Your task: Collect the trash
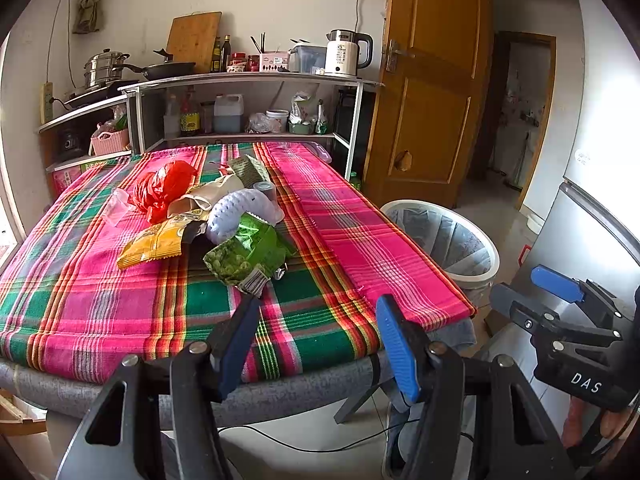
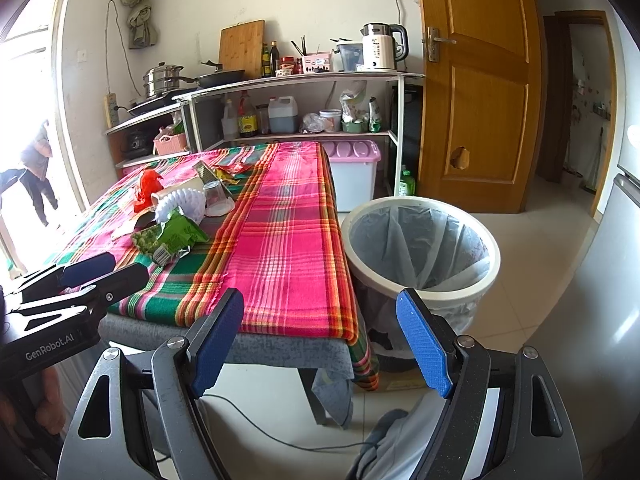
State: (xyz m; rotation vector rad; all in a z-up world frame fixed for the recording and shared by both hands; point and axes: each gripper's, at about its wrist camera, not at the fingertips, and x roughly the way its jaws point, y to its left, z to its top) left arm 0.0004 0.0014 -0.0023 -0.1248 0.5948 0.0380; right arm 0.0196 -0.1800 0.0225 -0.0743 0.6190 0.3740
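Trash sits heaped on the desk [image 1: 120, 280], out ahead of both sets of tongs, and neither has hold of anything. Left tongs [image 1: 318, 344] are spread wide over the near edge of the plaid cloth, blue pads parted, nothing between them. Right tongs [image 2: 320, 344] are just as wide apart, hanging off the desk's near right corner, with the cloth's edge and the bin beyond showing in the gap.

Closest to the left tongs lies the green snack bag [image 1: 248, 254], crumpled, barcode end toward us. Beside it on the left, the yellow wrapper [image 1: 154, 242], flat on the cloth. Behind the green bag, touching it, a white foam net sleeve [image 1: 236, 212]. Further back, the red plastic bag [image 1: 162, 188] and a clear plastic cup [image 1: 116, 206] tipped on its side at the left of the pile. From the right wrist view another clear cup [image 2: 216, 196] stands upside down at the pile's right side.

On the floor right of the desk stands the white trash bin [image 2: 424, 288], lined with a clear bag. Behind it, a wooden door [image 2: 480, 80].
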